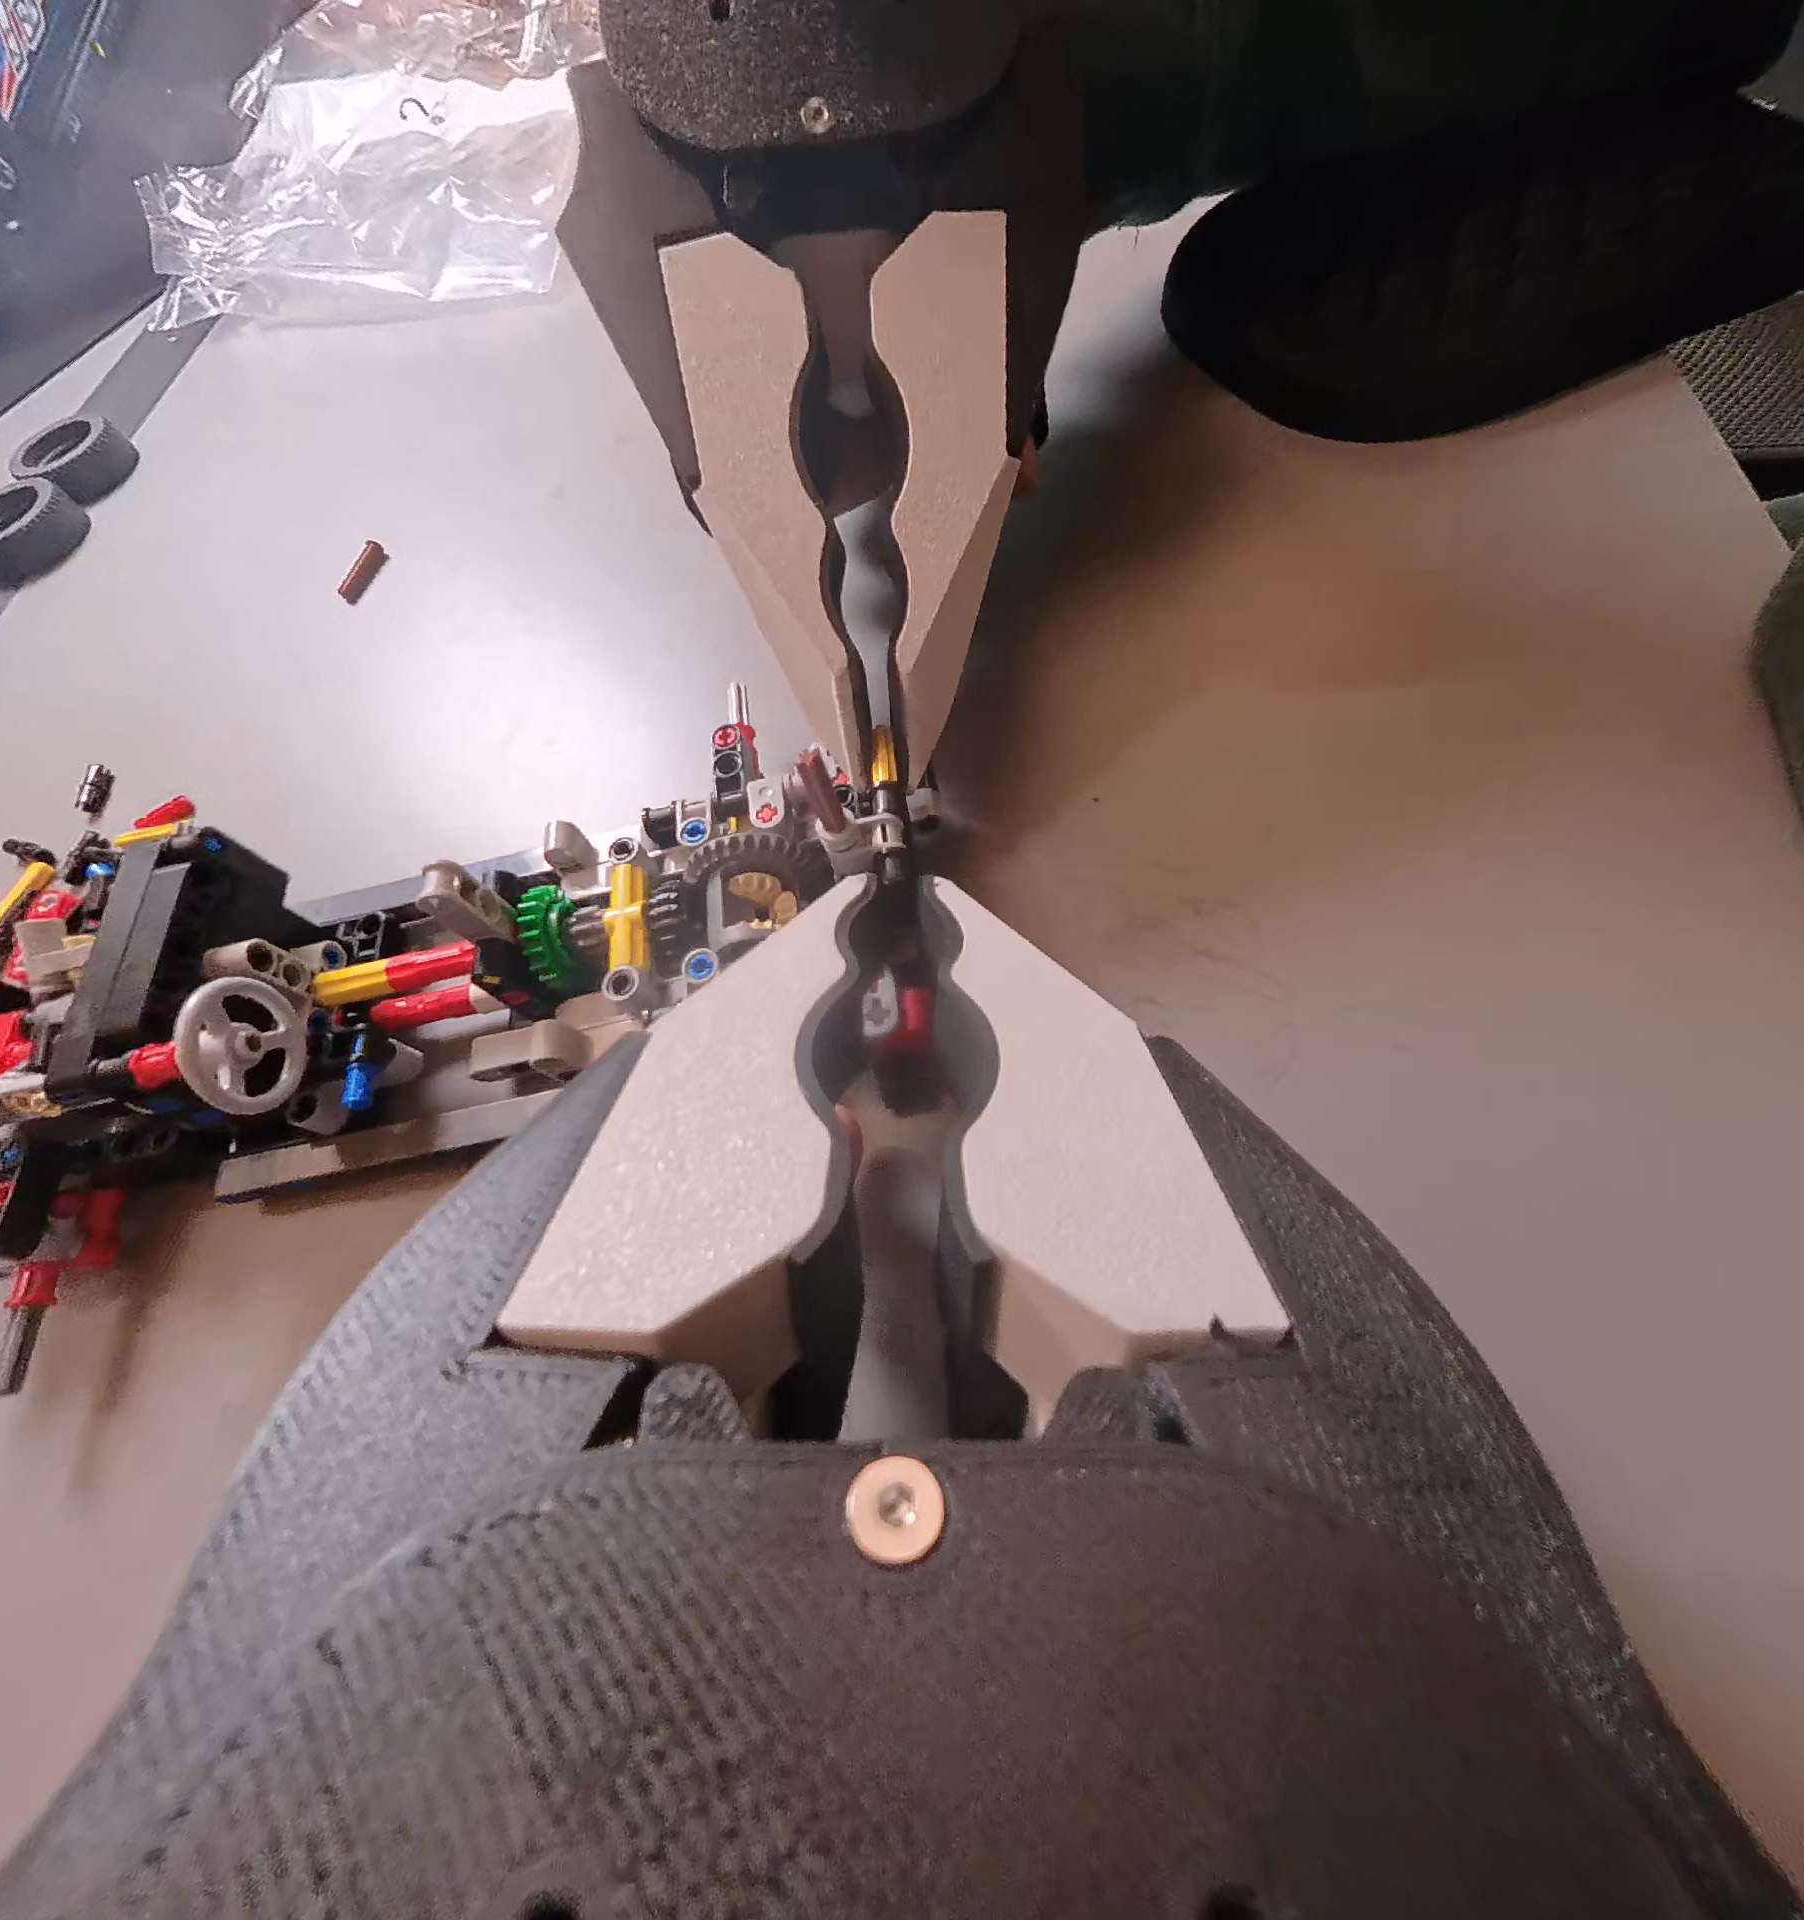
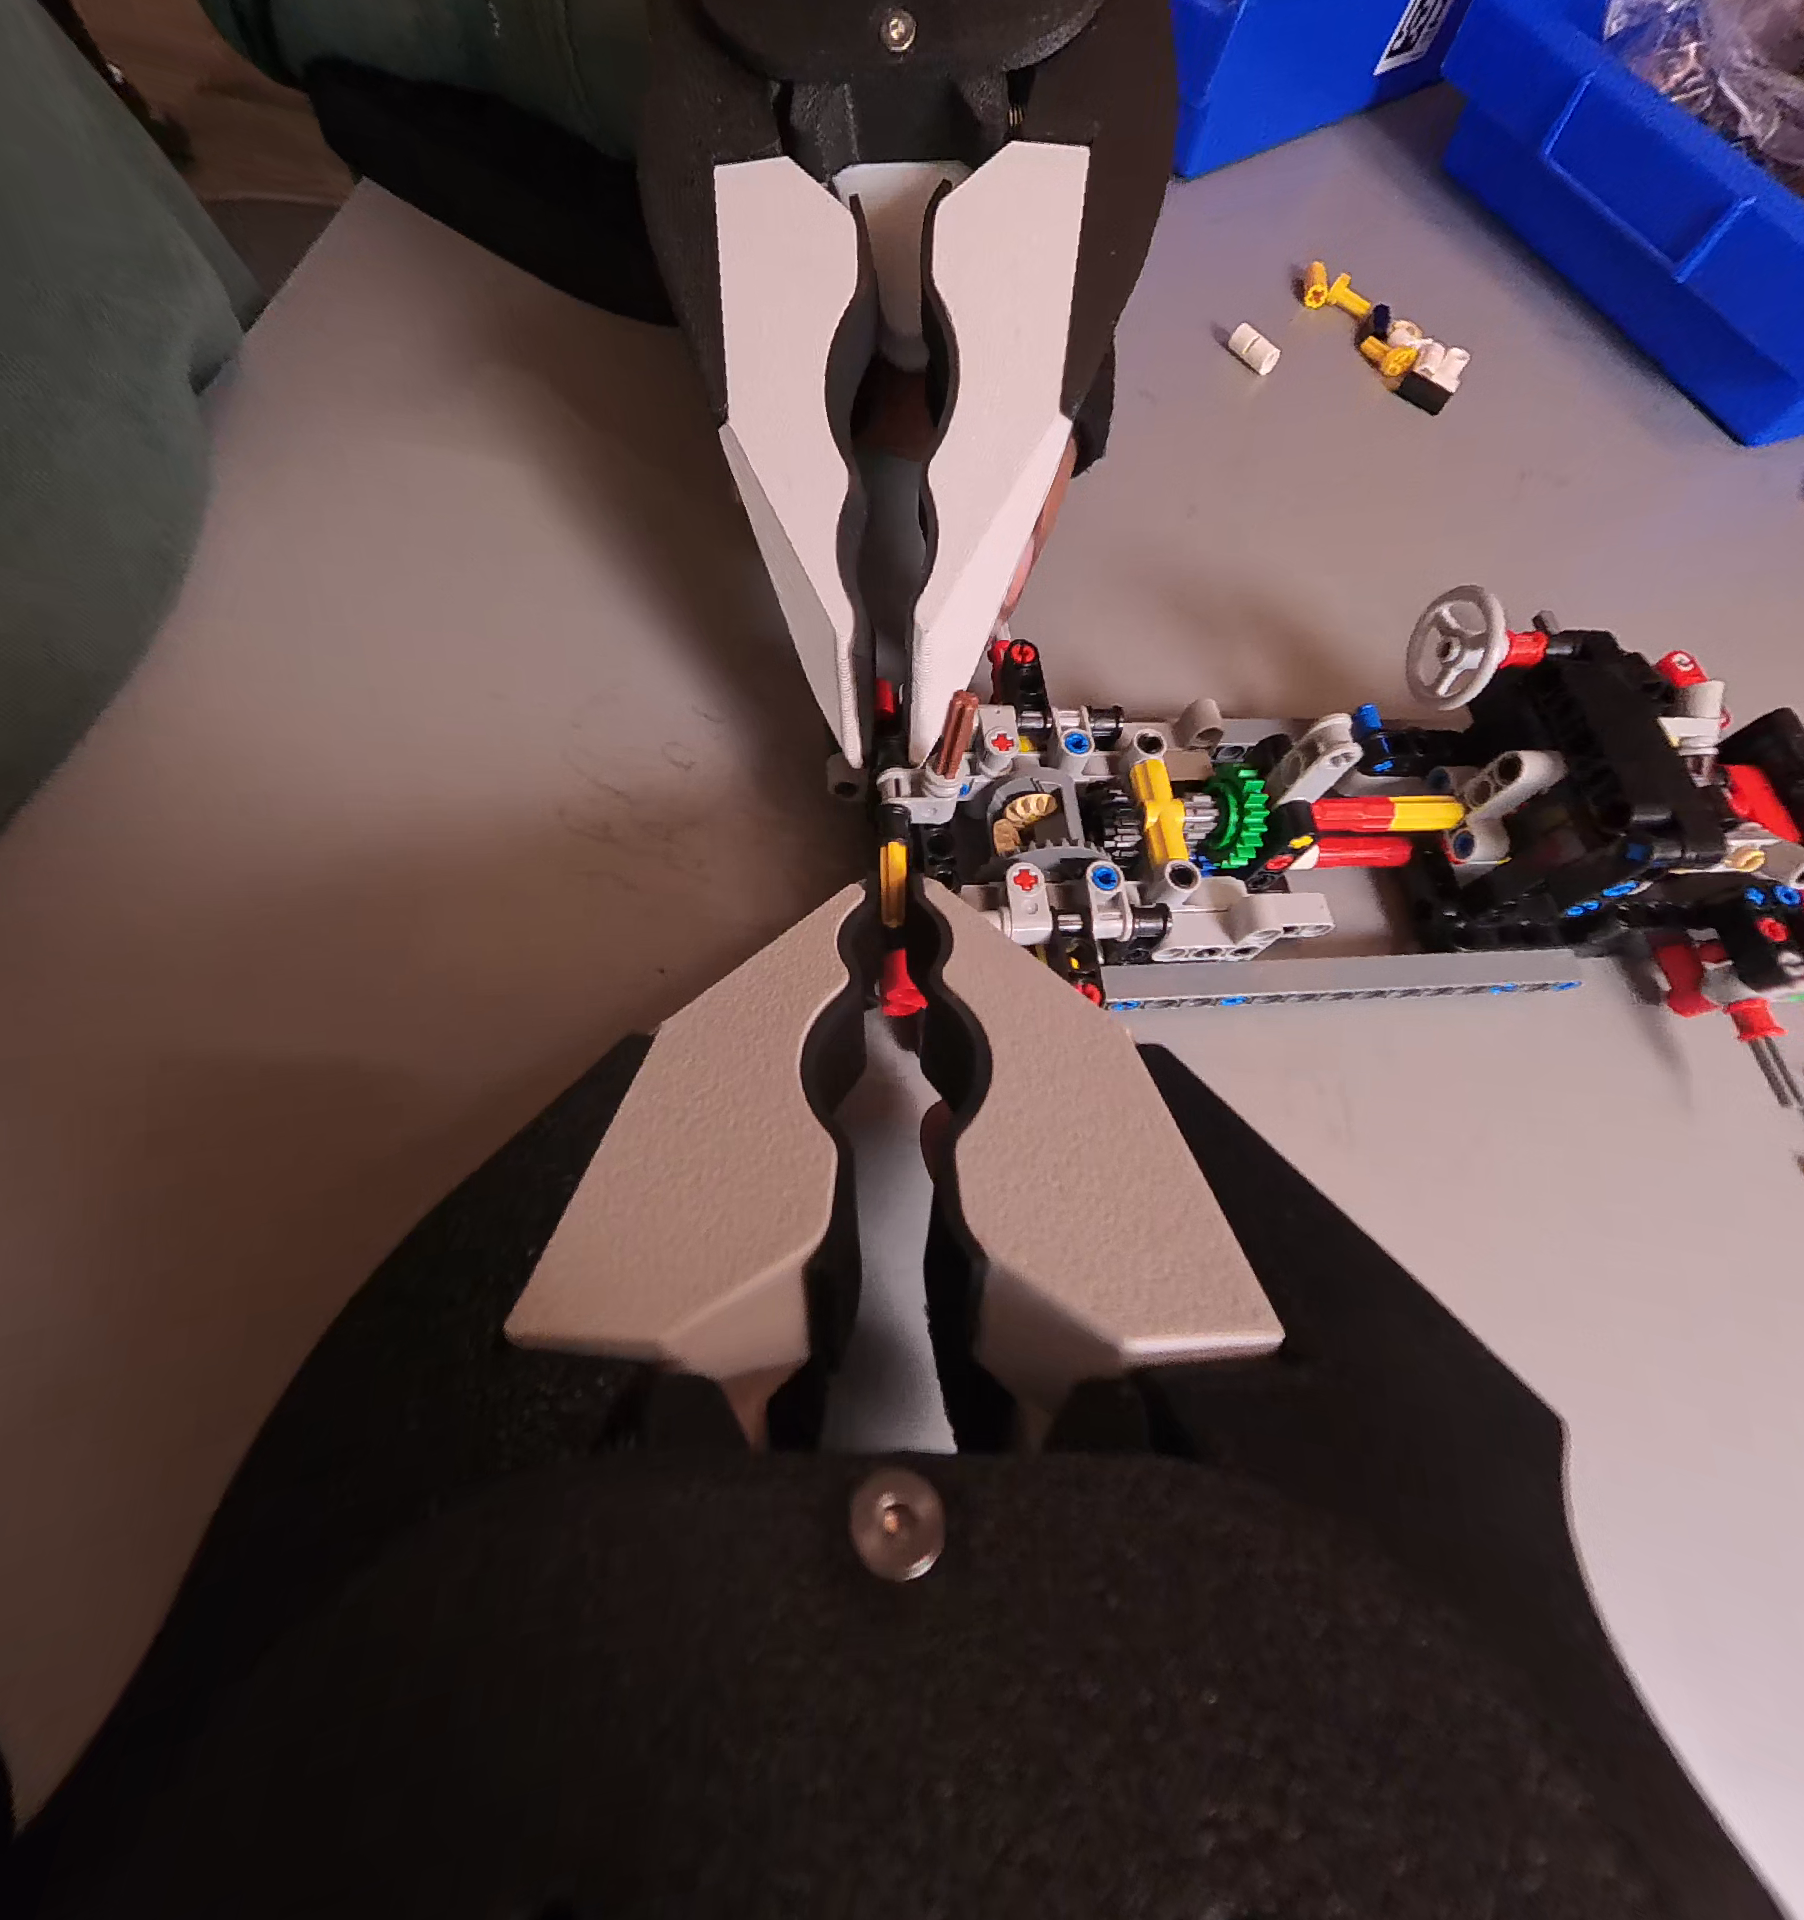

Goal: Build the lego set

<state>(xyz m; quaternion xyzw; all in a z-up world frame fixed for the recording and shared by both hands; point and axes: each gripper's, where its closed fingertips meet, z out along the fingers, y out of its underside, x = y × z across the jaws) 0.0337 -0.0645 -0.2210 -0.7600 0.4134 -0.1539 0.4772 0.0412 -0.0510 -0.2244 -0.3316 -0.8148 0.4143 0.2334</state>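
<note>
Right wrist view: yellow shock absorber (image 2: 893, 883) between right gripper (image 2: 893, 904) fingertips.

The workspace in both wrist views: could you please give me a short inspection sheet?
Surface: pale table, lightly scuffed.
Job's things: part-built lego chassis lying flat; yellow shock absorber at its end.
Clutter: black tyres, clear bags, brown pin, blue bins, loose yellow pieces.
Grippers: left gripper closed at the chassis end; right gripper shut on the shock absorber.
Cables: nothing seen.
Surroundings: green upholstery.
</note>
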